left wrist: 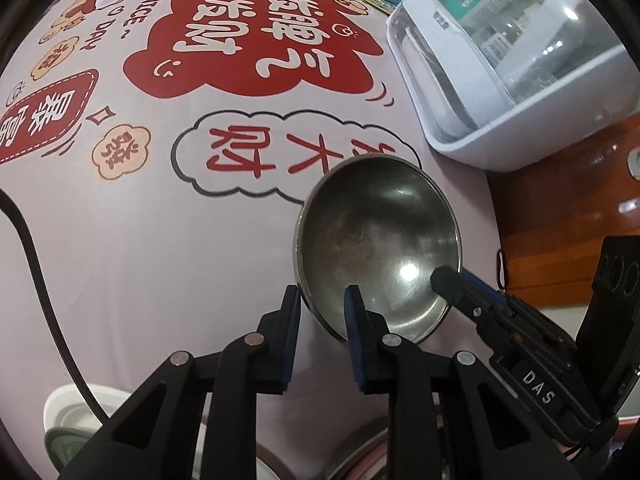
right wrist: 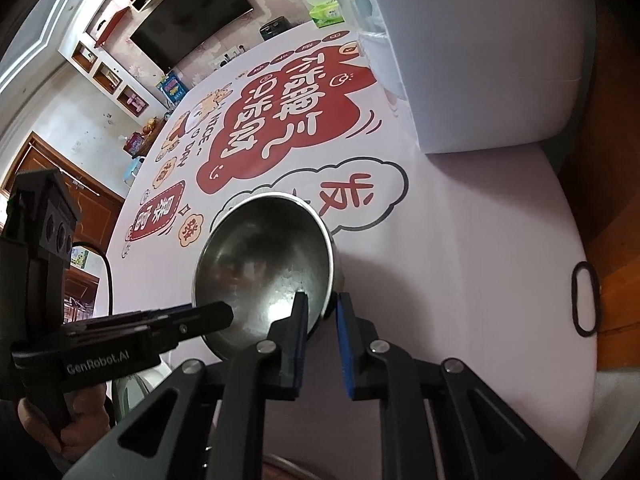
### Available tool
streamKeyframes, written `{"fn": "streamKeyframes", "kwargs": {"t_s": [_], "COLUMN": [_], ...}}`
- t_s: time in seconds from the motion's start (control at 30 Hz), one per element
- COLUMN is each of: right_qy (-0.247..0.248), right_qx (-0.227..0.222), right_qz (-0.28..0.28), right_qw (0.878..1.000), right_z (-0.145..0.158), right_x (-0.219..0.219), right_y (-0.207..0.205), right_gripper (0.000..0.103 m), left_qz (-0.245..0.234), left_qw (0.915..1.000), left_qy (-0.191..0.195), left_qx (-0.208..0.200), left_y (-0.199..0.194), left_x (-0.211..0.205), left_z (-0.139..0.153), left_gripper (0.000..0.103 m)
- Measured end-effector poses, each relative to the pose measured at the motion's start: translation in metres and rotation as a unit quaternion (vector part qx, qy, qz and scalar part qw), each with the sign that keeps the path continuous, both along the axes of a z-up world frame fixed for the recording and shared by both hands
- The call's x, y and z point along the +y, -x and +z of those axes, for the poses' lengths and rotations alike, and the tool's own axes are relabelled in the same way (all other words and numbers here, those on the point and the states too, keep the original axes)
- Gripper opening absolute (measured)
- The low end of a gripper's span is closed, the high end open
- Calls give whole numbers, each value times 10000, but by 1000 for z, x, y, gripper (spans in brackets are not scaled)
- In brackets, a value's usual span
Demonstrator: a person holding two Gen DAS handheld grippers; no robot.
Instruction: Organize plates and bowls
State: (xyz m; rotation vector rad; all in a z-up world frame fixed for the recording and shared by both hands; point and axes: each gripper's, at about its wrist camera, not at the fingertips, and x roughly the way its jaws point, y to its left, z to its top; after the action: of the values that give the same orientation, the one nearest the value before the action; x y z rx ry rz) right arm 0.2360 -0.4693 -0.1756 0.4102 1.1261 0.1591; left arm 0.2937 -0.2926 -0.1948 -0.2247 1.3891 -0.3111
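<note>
A steel bowl is held tilted above the printed tablecloth; it also shows in the right wrist view. My left gripper straddles its near left rim, one finger outside and one inside, shut on the rim. My right gripper straddles the near right rim the same way and is shut on it. Each gripper appears in the other's view: the right one at the bowl's right rim, the left one at the bowl's left rim.
A white appliance with a clear lid stands at the table's right; it also shows in the right wrist view. A black cable runs along the left. White and green dishes sit at the near left. A black hair band lies near the table edge.
</note>
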Motion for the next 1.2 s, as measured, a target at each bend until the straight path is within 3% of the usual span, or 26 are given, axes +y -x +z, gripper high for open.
{"fn": "streamKeyframes", "kwargs": {"t_s": [1.2], "right_qy": [433], "right_qx": [-991], "right_qz": [37], "right_qw": [9941], "right_z": [79], "right_x": [14], "right_y": [94], "right_gripper": [14], "left_qz": [-392], "left_qw": [9957], "left_qy": [179], "left_qx": [-817], "left_y": [103], "left_x": [-10], "left_z": [76], "left_gripper": [21]}}
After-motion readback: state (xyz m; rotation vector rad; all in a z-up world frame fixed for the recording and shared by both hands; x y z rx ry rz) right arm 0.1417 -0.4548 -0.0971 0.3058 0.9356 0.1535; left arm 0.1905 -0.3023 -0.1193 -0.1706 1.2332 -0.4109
